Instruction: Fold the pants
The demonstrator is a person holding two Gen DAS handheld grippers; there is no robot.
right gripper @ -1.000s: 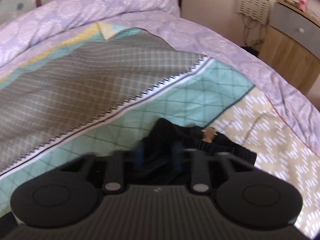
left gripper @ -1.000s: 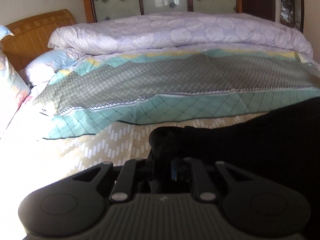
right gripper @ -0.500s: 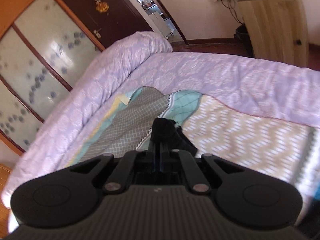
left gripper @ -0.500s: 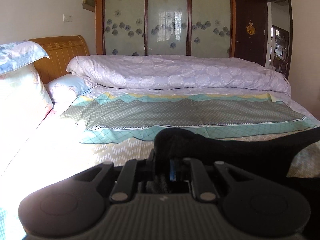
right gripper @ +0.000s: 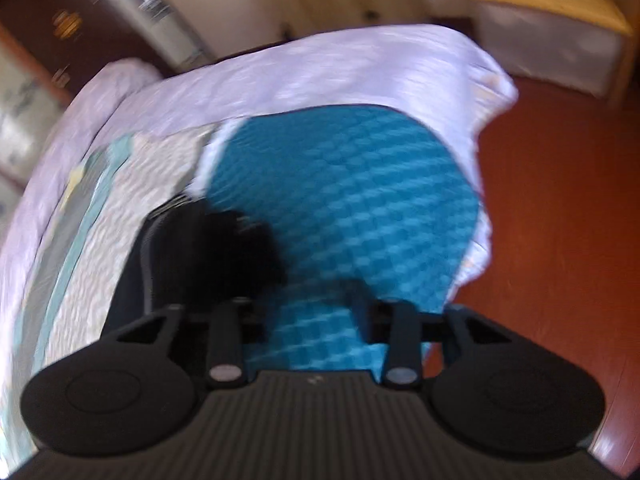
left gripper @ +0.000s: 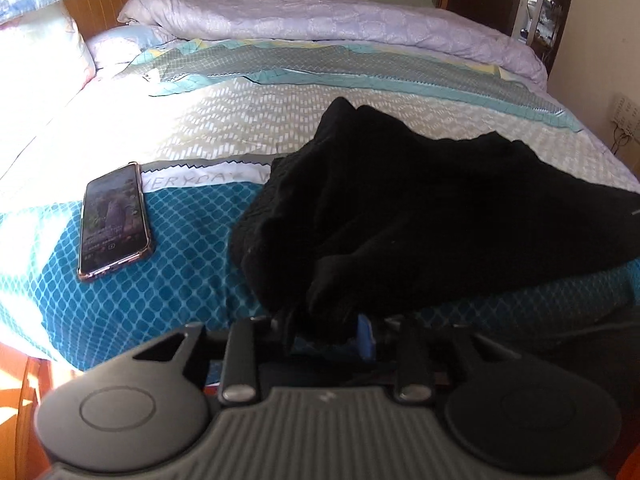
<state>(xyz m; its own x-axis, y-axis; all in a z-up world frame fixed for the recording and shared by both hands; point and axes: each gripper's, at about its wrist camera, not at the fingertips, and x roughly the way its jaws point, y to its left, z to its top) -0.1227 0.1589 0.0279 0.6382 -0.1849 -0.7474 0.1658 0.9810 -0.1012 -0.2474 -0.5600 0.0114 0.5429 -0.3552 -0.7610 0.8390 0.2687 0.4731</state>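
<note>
The black pants lie bunched in a heap on the blue-patterned foot of the bed. My left gripper is shut on a fold of the pants at their near edge. In the blurred right wrist view the pants lie at the left. My right gripper is open and empty, with only blue bedspread between its fingers, just right of the pants.
A phone with a lit screen lies on the bed left of the pants. A rolled lilac duvet lies along the far side. Pillows and a wooden headboard are far left. Red floor lies right of the bed.
Both grippers have pulled the pants from mid-bed back to the near blue foot of the bed. My right gripper has let go of the pants and opened. My left stays shut on them.
</note>
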